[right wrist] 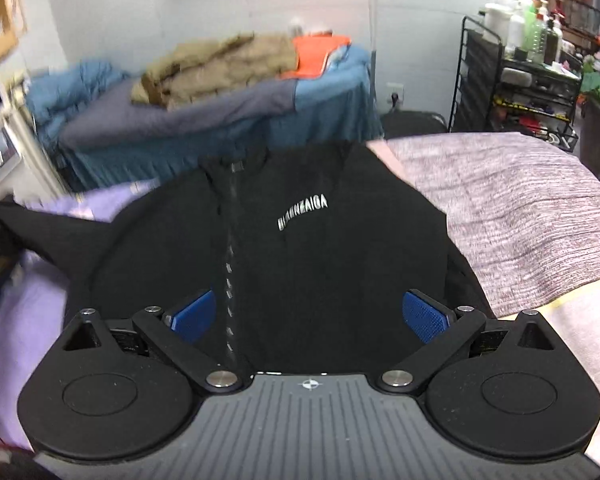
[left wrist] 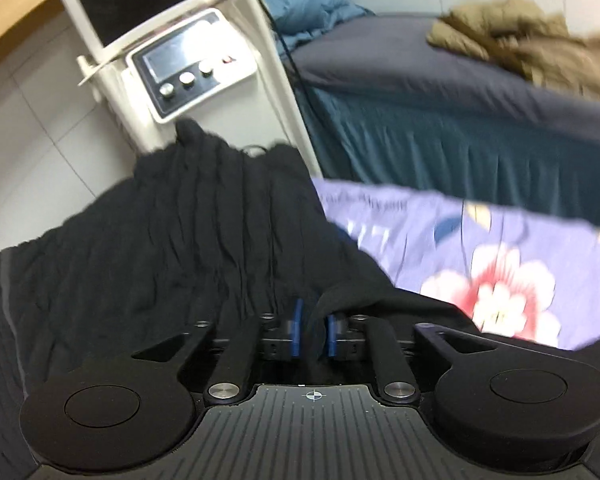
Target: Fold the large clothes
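Black jacket (right wrist: 300,248) lies flat on the bed (right wrist: 520,208), zipper line running from near to far, directly under the released right tool (right wrist: 310,316), while the left tool (left wrist: 314,332) is clenched on its left part.

Both wrist cams close over black jacket (right wrist: 300,240).

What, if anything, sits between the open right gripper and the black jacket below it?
Nothing visible does. The right gripper hangs open directly over the black jacket, its blue pads spread to either side of the zipper with only bare fabric between them. The left gripper is already shut on a fold of the same jacket.
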Action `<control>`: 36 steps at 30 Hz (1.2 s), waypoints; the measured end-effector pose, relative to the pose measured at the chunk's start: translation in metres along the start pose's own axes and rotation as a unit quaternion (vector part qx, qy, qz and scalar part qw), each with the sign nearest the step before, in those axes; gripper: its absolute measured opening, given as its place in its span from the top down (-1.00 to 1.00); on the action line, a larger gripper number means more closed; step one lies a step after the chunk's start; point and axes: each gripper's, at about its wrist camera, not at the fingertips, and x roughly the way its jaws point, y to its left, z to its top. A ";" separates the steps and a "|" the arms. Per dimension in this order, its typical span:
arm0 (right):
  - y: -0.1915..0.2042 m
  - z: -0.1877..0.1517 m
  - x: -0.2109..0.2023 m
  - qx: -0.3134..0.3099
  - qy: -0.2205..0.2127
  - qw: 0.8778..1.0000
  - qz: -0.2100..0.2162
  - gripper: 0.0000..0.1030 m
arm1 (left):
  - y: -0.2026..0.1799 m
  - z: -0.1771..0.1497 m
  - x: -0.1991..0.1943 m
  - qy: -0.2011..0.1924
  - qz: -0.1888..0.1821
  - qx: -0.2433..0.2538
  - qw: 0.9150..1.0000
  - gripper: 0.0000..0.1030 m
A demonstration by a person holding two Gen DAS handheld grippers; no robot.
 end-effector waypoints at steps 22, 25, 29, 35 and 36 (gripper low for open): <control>0.073 -0.113 0.073 -0.306 0.146 0.941 -0.006 -0.59 | -0.037 -0.100 -0.103 -0.019 -0.166 0.057 0.984 -1.00; 0.076 -0.127 0.082 -0.346 0.154 0.925 -0.010 -0.51 | -0.072 -0.145 -0.116 0.026 -0.224 0.068 0.972 -1.00; 0.078 -0.144 0.092 -0.396 0.154 0.905 -0.035 -0.26 | -0.112 -0.198 -0.137 0.067 -0.272 0.070 0.957 -1.00; 0.076 -0.149 0.087 -0.430 0.117 0.895 -0.027 0.33 | -0.130 -0.250 -0.167 0.107 -0.266 0.036 0.957 -1.00; 0.074 -0.145 0.083 -0.429 0.103 0.897 -0.024 0.38 | -0.130 -0.254 -0.171 0.114 -0.258 0.033 0.959 -1.00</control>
